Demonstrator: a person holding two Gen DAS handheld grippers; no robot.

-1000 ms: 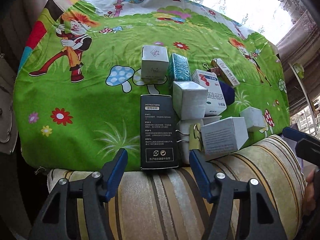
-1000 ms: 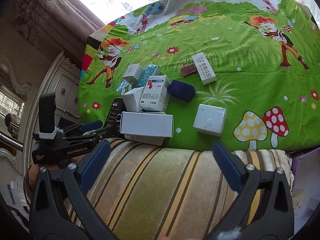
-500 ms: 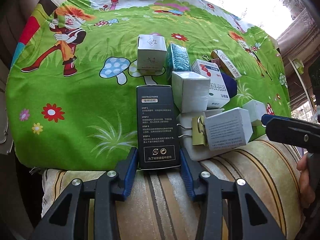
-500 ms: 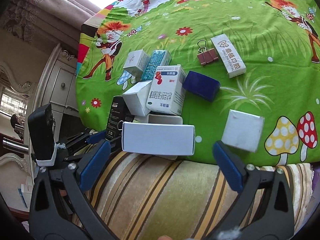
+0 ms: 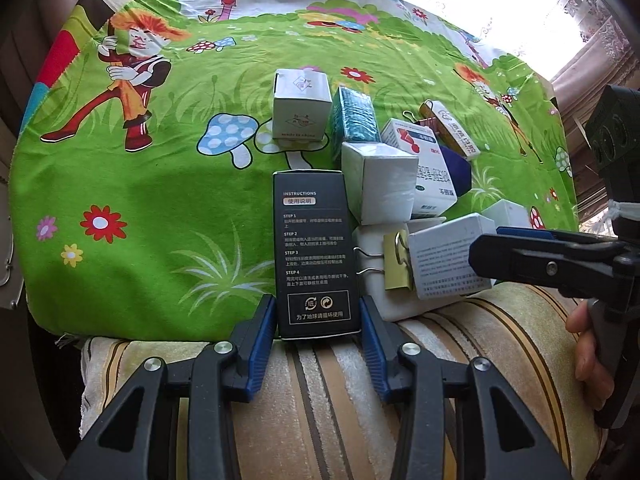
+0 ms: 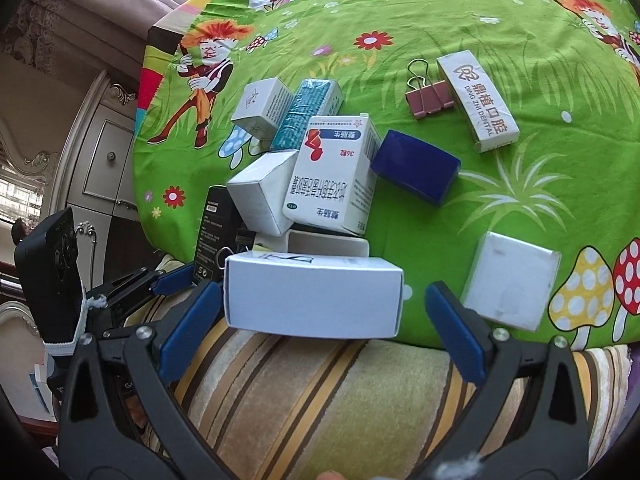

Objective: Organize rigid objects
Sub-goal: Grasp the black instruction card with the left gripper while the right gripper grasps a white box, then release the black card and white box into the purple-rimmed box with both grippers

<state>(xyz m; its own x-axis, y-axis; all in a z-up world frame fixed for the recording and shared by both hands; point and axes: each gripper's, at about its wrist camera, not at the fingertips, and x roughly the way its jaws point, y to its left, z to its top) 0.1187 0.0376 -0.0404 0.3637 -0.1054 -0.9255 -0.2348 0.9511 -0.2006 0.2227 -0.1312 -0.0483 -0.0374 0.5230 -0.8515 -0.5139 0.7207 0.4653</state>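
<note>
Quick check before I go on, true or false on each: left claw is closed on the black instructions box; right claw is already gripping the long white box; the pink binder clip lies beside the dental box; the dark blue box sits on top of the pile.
1. The left claw is closed on the black instructions box. True.
2. The right claw grips the long white box. False: its jaws stand wide, one at each end of the box, neither pressing it.
3. The pink binder clip lies beside the dental box. True.
4. The dark blue box sits on top of the pile. False: it lies on the green cloth.

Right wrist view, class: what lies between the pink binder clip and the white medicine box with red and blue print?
A dark blue rectangular box lies between the pink binder clip and the white medicine box, seen in the right wrist view.
</note>
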